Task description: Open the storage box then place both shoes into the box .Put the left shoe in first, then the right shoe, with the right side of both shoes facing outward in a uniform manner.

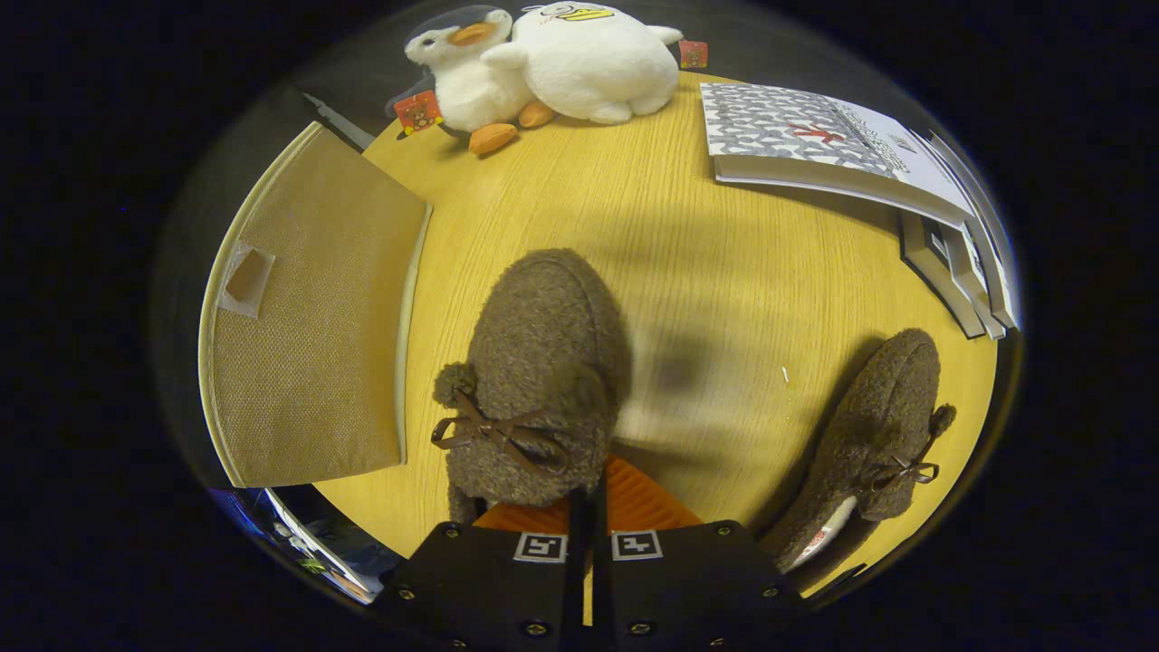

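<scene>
Two plush ducks [552, 63] lie on the wooden table [706, 272]; stacked books [851, 154] rest nearby.

Two fuzzy brown shoes [543, 380] [874, 426], box [308, 308] beside

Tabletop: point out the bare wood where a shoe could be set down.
Widest bare patch of tabletop: between held shoe, plush ducks and books. Narrower strip between both shoes, second shoe bordering it. Crowded: storage box side. Gripper grips the shoe's heel.
</scene>
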